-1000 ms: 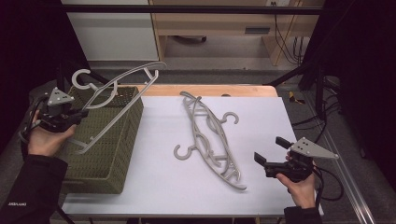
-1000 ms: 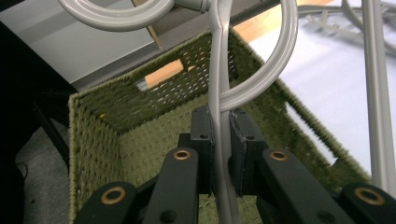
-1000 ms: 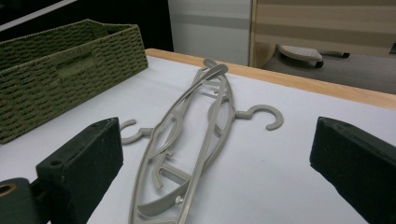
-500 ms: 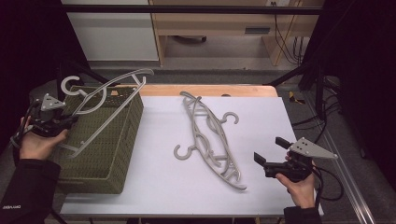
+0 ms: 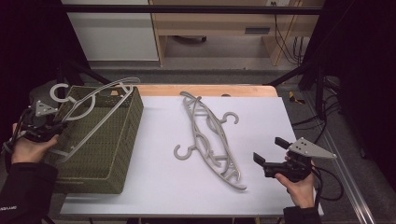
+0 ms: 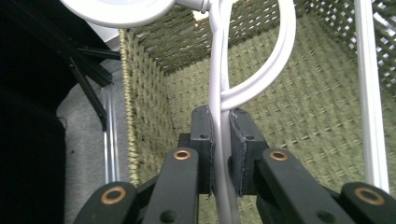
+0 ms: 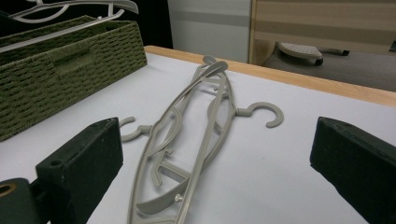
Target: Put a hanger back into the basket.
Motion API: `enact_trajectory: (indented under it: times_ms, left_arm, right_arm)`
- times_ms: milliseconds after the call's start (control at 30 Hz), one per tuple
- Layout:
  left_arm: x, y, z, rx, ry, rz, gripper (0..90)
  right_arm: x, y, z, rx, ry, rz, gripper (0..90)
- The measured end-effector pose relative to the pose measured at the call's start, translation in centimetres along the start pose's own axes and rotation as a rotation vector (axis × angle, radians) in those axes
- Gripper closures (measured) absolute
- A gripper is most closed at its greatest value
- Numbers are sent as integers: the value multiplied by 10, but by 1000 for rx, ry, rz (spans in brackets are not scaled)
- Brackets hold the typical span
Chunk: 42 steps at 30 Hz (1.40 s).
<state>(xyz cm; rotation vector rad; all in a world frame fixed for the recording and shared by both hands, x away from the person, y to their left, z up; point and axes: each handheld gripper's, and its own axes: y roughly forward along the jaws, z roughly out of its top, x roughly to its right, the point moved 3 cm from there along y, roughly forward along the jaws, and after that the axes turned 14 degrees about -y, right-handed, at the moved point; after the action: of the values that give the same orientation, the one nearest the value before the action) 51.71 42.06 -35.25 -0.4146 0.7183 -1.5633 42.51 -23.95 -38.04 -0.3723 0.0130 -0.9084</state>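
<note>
The left gripper (image 5: 44, 122) is pinching the thin stem of a smooth pale plastic hanger (image 5: 95, 100) between its jaws, over the woven olive basket (image 5: 112, 154). Right of the basket, two curved grey hangers (image 5: 210, 135) are lying on the matte white table (image 5: 159, 186). Farthest from the basket, the right gripper (image 5: 264, 156) is hovering with its jaws spread.

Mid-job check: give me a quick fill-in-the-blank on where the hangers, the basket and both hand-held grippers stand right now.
1. The left hand-held gripper is shut on a pale ____ held over the green woven basket.
2. The jaws of the right hand-held gripper stand ____, with nothing between them.
3. On the white table lie ____ grey hangers, overlapping each other.

Missing words: hanger; open; two
</note>
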Motion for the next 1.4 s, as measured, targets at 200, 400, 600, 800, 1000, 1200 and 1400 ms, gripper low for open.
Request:
enact_trajectory:
  times_ms: [200, 400, 600, 800, 1000, 1200, 1400]
  left_arm:
    - [-7, 0, -4, -4, 4, 1, 811]
    - [-12, -2, -9, 0, 10, 6, 811]
    - [-15, -6, -11, 19, 14, -1, 811]
    - [-15, -5, -9, 10, 45, 17, 811]
    - [-19, -5, -8, 13, 48, 15, 811]
    - [-23, -7, -12, 22, 53, -3, 811]
    - [-22, -3, -12, 5, 79, 24, 811]
  right_arm:
    - [0, 0, 0, 0, 1, 1, 29]
    - [0, 0, 0, 0, 0, 0, 29]
    - [-1, 1, 0, -1, 3, 0, 29]
    - [-1, 1, 0, -2, 0, -1, 29]
    - [-1, 1, 0, -2, -2, 0, 29]
    - [-2, 2, 0, -5, 0, 1, 29]
    - [-1, 2, 0, -7, 0, -1, 30]
